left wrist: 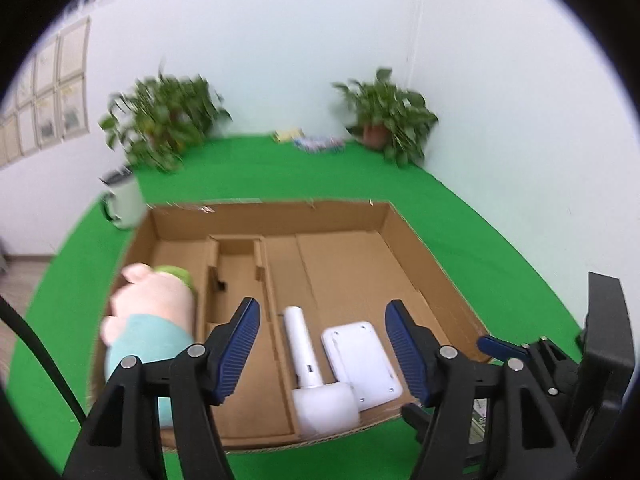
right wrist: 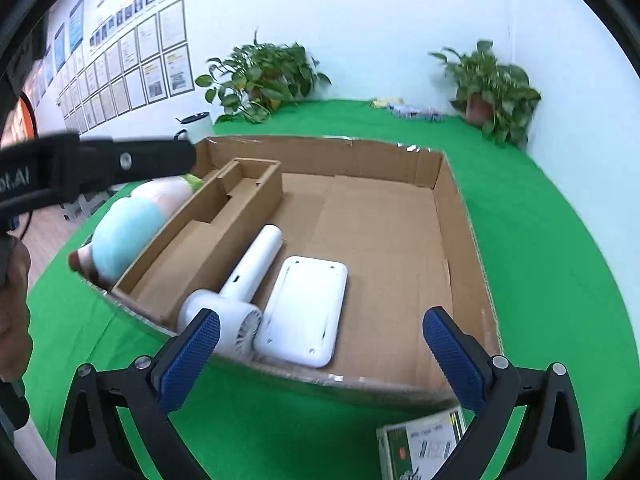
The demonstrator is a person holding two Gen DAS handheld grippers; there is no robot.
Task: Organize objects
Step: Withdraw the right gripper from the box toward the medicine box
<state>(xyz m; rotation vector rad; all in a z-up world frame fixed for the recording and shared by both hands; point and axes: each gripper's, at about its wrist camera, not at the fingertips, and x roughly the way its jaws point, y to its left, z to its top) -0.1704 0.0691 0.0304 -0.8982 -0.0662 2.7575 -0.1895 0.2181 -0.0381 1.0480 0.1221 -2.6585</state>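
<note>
Both grippers sit lowest in their frames, empty: the left gripper (left wrist: 322, 350) parted, the right gripper (right wrist: 320, 364) spread wide. Behind them, mid-frame, the cardboard box (right wrist: 452, 216) rests on the green bench (right wrist: 540, 240). Inside lie a plush toy (left wrist: 156, 312) at left, then a white hair dryer (right wrist: 240, 292) touching a white flat device (right wrist: 306, 310). Placing looks finished; next likely needs reaching the small packet (right wrist: 420, 448) at lower right.
</note>
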